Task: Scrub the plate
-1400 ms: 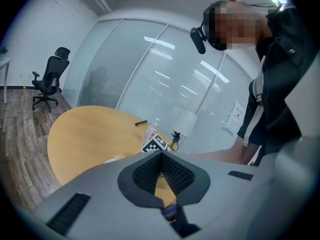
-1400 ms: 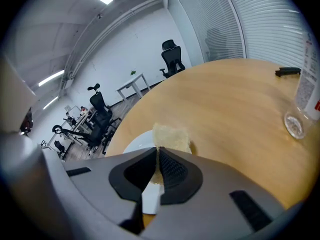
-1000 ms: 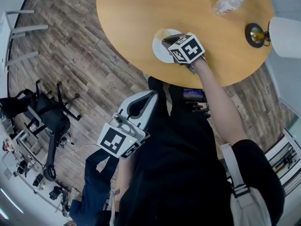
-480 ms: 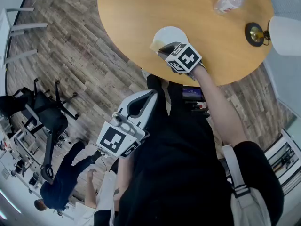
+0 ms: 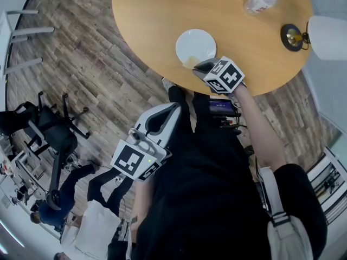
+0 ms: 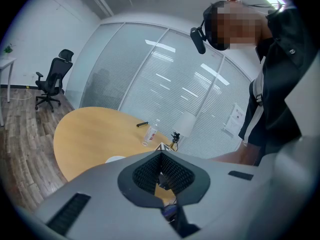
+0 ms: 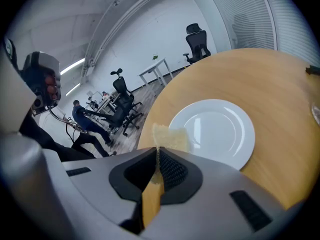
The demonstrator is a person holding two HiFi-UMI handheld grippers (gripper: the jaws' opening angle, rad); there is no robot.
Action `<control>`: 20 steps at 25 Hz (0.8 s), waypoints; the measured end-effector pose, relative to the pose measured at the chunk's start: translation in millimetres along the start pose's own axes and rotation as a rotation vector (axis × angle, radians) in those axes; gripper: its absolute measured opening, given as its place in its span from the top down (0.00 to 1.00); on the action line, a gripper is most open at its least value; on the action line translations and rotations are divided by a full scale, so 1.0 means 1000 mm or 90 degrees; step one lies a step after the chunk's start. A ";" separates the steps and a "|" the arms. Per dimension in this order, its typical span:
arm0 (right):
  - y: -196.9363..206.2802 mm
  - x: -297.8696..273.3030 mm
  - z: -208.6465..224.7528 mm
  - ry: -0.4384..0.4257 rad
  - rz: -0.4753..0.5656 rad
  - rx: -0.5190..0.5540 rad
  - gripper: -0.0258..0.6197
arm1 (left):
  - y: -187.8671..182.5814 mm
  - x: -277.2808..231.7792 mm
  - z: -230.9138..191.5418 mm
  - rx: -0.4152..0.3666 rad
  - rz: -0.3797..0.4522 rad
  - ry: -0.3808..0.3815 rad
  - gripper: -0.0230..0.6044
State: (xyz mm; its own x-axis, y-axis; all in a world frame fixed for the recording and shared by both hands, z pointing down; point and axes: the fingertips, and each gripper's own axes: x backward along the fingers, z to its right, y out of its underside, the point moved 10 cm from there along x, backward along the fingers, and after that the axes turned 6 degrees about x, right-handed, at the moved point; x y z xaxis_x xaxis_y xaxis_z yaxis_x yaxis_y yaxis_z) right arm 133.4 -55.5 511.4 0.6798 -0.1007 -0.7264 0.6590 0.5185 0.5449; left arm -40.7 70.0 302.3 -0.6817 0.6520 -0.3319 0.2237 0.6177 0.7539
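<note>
Plate (image 5: 196, 44) is sitting on the round wooden desk (image 5: 146, 20), and the right tool (image 5: 199, 65) is hovering just beside the plate's near rim, pinching a yellow sponge (image 5: 189, 63) that's poking out toward that rim. Left tool (image 5: 162, 118) is hanging well away from the plate, down off the desk, with its jaws pressed together, nothing between.

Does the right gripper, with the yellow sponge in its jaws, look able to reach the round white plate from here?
Probably yes. The right gripper, shut on the yellow sponge, is right at the near rim of the round white plate, and nothing lies between them on the round wooden table.
</note>
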 end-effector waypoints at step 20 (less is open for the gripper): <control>-0.048 -0.028 0.030 0.026 0.021 0.034 0.92 | 0.002 0.006 0.002 0.003 0.016 -0.028 0.94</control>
State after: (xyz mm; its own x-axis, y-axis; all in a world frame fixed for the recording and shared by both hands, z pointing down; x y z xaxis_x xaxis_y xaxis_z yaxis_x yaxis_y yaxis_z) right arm 92.4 -102.8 517.7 0.6880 -0.0490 -0.7240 0.6538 0.4749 0.5891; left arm -42.7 76.2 300.7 -0.6445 0.6858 -0.3380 0.2434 0.6032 0.7595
